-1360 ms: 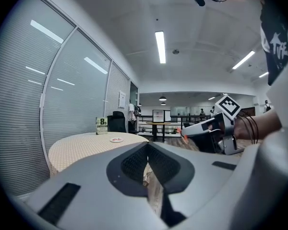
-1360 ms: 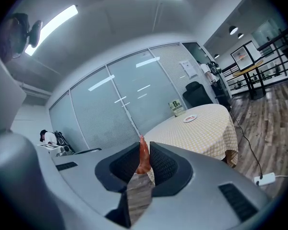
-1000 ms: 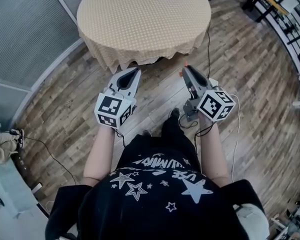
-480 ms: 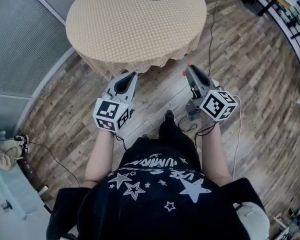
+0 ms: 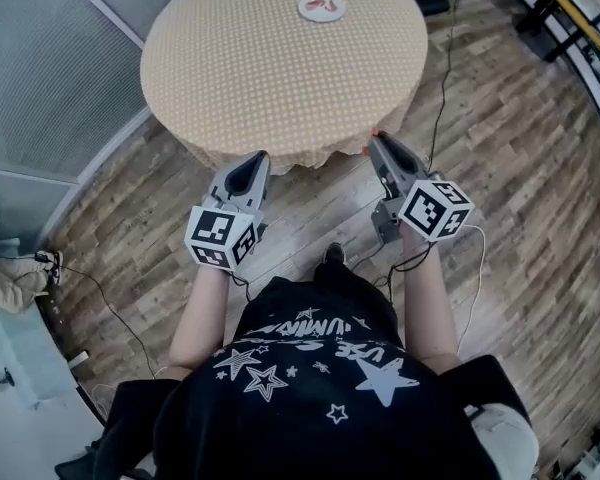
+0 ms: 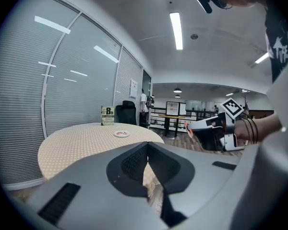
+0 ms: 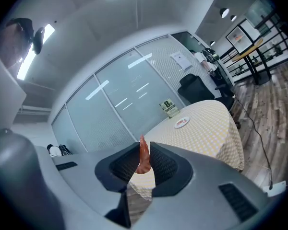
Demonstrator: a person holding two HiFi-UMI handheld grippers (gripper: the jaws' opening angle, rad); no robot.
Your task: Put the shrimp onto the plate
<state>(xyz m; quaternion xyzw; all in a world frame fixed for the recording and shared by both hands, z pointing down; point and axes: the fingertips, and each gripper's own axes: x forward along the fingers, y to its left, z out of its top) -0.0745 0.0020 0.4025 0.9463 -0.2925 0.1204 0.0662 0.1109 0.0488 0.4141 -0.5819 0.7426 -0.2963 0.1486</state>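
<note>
An orange-red shrimp point(image 7: 143, 158) is pinched upright in my right gripper point(image 7: 143, 163), its tip showing at the jaw tips point(image 5: 372, 136) in the head view. That gripper point(image 5: 379, 146) hovers just off the near edge of the round table point(image 5: 260, 78). A small white plate point(image 5: 322, 7) with something red on it sits on the table's far side, also seen as the plate point(image 7: 181, 122) and the plate point(image 6: 121, 133). My left gripper point(image 5: 251, 166) is shut with nothing in it, close to the tablecloth's hem. Its jaws meet in the left gripper view point(image 6: 148, 163).
A checked beige cloth drapes the table over wood flooring. A small sign point(image 6: 108, 115) stands beyond the plate. A cable point(image 5: 443, 78) runs along the floor right of the table. Frosted glass wall point(image 5: 40, 58) lies left; black railings point(image 5: 580, 28) stand at right.
The view has closed in on the table: it now sits lower and nearer in the head view, with both grippers at its near edge. The grip on the shrimp is unchanged.
</note>
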